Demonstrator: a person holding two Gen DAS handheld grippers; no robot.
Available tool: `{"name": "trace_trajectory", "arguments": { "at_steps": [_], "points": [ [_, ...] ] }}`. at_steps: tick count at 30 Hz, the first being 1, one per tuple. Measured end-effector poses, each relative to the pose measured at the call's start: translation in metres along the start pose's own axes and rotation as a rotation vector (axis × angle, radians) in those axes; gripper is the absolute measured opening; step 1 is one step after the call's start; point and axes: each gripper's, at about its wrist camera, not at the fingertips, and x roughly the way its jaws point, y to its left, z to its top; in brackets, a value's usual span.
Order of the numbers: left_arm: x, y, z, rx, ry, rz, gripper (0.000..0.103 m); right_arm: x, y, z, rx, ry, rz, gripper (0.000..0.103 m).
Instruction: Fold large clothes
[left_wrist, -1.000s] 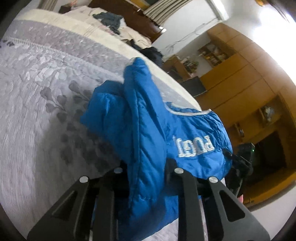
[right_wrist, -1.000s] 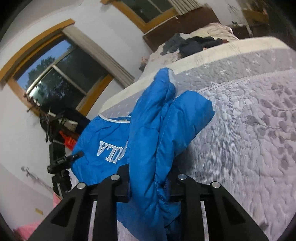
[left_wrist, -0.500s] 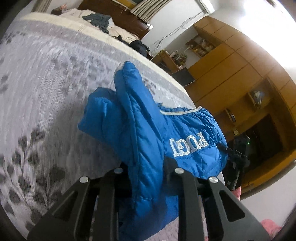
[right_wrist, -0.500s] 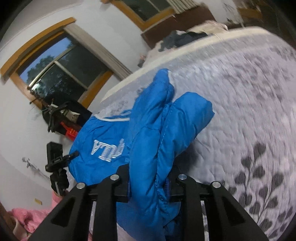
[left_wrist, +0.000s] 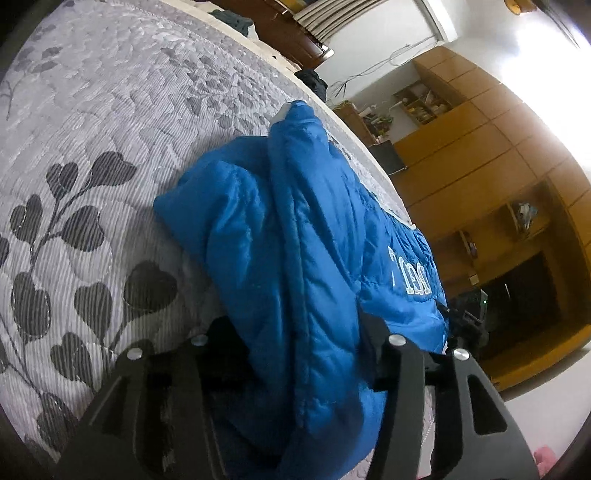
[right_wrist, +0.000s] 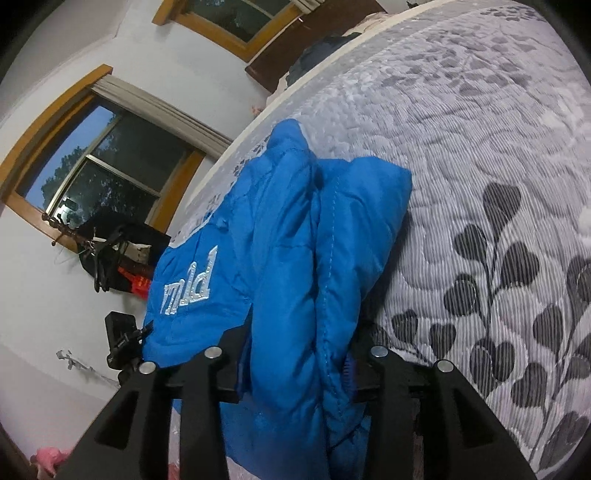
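In the left wrist view, a thick bunch of the blue jacket (left_wrist: 295, 258) is clamped between the fingers of the left gripper (left_wrist: 295, 354); beyond the fingertips the rest is spread on the grey quilt (left_wrist: 92, 129). The puffy, slick fabric could be squeezed out of the jaws if it is pulled hard, and the fold would be lost. Wooden cabinets (left_wrist: 498, 166) are shown only here.

In the right wrist view, another bunch of the jacket is pinched by the right gripper (right_wrist: 295, 358). A sleeve end (right_wrist: 373, 192) lies loose ahead of the fingers and could be dragged askew. A window (right_wrist: 107, 162) is seen only here.
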Motion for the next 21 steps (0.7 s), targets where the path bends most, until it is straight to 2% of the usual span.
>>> {"name": "trace_trajectory", "arguments": {
  "at_steps": [2, 3, 5, 8, 11, 13, 15, 18, 21],
  "points": [
    [-0.001, -0.002, 0.0, 0.0, 0.001, 0.012, 0.052, -0.002, 0.0, -0.001, -0.003, -0.008, -0.004, 0.042],
    [-0.003, -0.005, -0.002, -0.002, 0.003, 0.023, 0.053, -0.005, 0.001, -0.003, -0.008, -0.013, -0.016, 0.047],
    [-0.012, -0.015, -0.003, 0.004, -0.013, 0.059, 0.053, -0.015, 0.01, -0.006, -0.036, -0.04, -0.078, 0.05],
    [-0.039, -0.031, -0.001, 0.054, -0.081, 0.138, 0.051, -0.039, 0.027, -0.008, -0.083, -0.097, -0.157, 0.052],
    [-0.066, -0.053, 0.002, 0.104, -0.163, 0.206, 0.051, -0.06, 0.049, -0.011, -0.127, -0.139, -0.168, 0.052],
    [-0.077, -0.079, 0.002, 0.165, -0.207, 0.245, 0.053, -0.064, 0.068, -0.012, -0.162, -0.133, -0.164, 0.052],
    [-0.077, -0.105, 0.0, 0.206, -0.215, 0.266, 0.057, -0.059, 0.087, -0.014, -0.197, -0.109, -0.161, 0.052],
    [-0.063, -0.142, -0.007, 0.281, -0.193, 0.308, 0.065, -0.043, 0.114, -0.02, -0.26, -0.068, -0.162, 0.052],
    [-0.047, -0.162, -0.016, 0.351, -0.169, 0.341, 0.071, -0.03, 0.127, -0.025, -0.316, -0.039, -0.196, 0.052]
  ]
}}
